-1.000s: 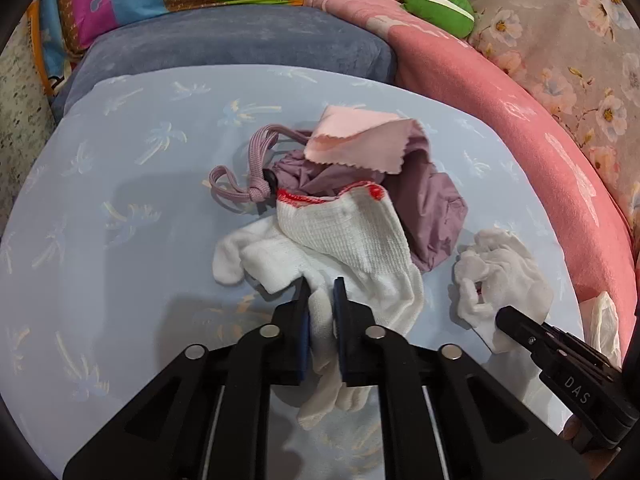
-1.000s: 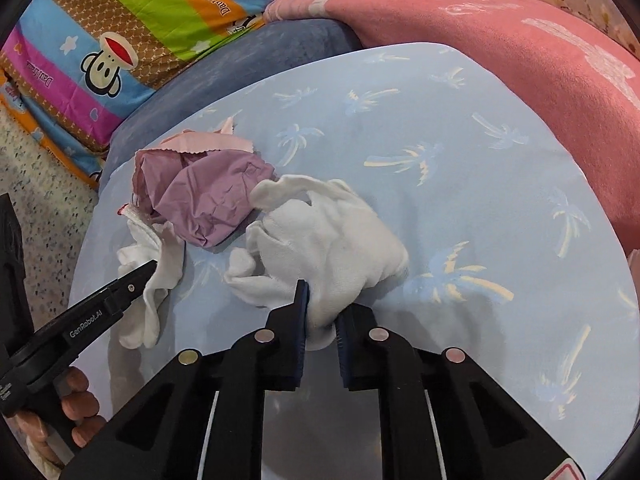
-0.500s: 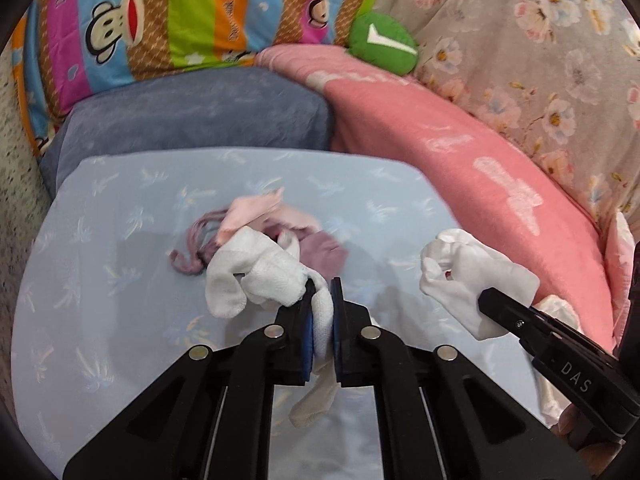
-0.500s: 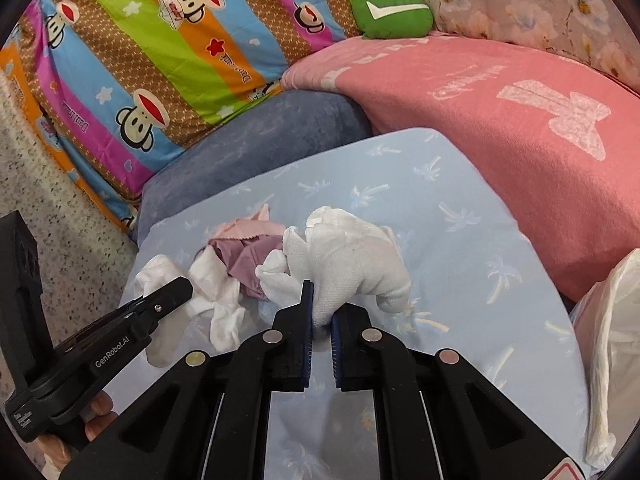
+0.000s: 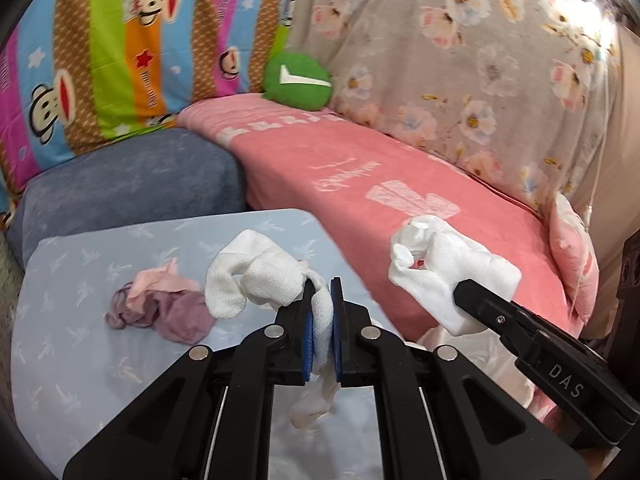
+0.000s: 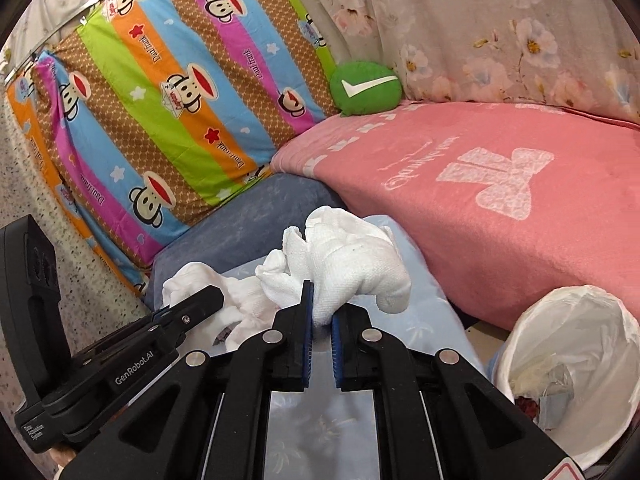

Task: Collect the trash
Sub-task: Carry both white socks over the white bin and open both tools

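Left wrist view:
- Left gripper point(image 5: 320, 292): jaws narrow, blue pads pinching a white knitted glove point(image 5: 256, 280). The glove bunches up to the left of the fingers, and a thin tail of it hangs below the pads, clear of the surface.
- Right gripper point(image 5: 464, 292): enters from the lower right, black, lettered "DAS". Its tip is clamped on a second white glove point(image 5: 440, 268), held in the air in front of the pink blanket point(image 5: 360, 160).
- Light blue sheet point(image 5: 80, 340) with a palm print: a crumpled mauve drawstring pouch point(image 5: 172, 312) lies on it, with a pale pink cloth point(image 5: 156, 284) on top. Both are to the left of the left gripper and apart from it.
- Background: blue-grey cushion point(image 5: 128, 184), striped monkey-print pillow point(image 5: 120, 40), green round cushion point(image 5: 298, 82), floral fabric point(image 5: 480, 60).

Right wrist view:
- Right gripper point(image 6: 320, 304): jaws narrow, pads closed on the second white glove point(image 6: 348, 264), which mounds above the fingertips.
- Left gripper point(image 6: 208, 296): comes in from the lower left, lettered "GenRobot.AI", with the white knitted glove point(image 6: 224, 292) at its tip.
- Trash bin point(image 6: 616, 344): lower right, lined with a white bag, beside the light blue sheet point(image 6: 420, 312) and below the pink blanket point(image 6: 500, 200). Scraps lie at its bottom. Neither glove is in it.
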Action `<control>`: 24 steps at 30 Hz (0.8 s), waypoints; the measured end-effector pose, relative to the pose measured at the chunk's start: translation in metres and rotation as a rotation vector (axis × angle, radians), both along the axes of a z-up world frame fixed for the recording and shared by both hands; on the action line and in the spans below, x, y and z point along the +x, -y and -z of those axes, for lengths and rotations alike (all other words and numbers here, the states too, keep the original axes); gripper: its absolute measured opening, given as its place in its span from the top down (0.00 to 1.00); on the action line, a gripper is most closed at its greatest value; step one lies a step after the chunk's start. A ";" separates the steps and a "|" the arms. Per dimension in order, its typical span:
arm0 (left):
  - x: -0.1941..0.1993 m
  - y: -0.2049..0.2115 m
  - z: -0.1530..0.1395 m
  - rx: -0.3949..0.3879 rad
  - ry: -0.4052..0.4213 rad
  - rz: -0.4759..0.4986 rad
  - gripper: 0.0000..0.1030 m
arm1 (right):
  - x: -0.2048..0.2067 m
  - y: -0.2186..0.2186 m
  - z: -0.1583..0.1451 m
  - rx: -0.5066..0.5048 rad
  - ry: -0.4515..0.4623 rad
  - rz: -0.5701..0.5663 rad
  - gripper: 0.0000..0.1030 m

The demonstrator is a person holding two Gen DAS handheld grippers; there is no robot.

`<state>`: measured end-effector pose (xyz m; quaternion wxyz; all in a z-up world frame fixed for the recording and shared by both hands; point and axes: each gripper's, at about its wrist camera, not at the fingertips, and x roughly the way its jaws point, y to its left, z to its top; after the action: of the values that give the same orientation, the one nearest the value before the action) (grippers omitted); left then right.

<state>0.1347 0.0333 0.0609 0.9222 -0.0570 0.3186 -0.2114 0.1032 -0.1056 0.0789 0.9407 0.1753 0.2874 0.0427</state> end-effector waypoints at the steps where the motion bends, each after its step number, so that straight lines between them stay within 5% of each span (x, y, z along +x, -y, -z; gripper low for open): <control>1: -0.003 0.007 -0.002 0.003 0.007 0.014 0.93 | -0.004 0.008 -0.002 0.003 0.005 0.015 0.93; 24: -0.051 0.166 -0.013 0.065 0.036 0.338 0.93 | -0.106 0.172 0.009 0.045 0.005 0.319 0.92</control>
<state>0.0835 -0.1325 0.0734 0.8804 0.0310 0.3139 -0.3542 -0.0027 -0.2780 0.0697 0.9322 0.2394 0.2523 -0.1005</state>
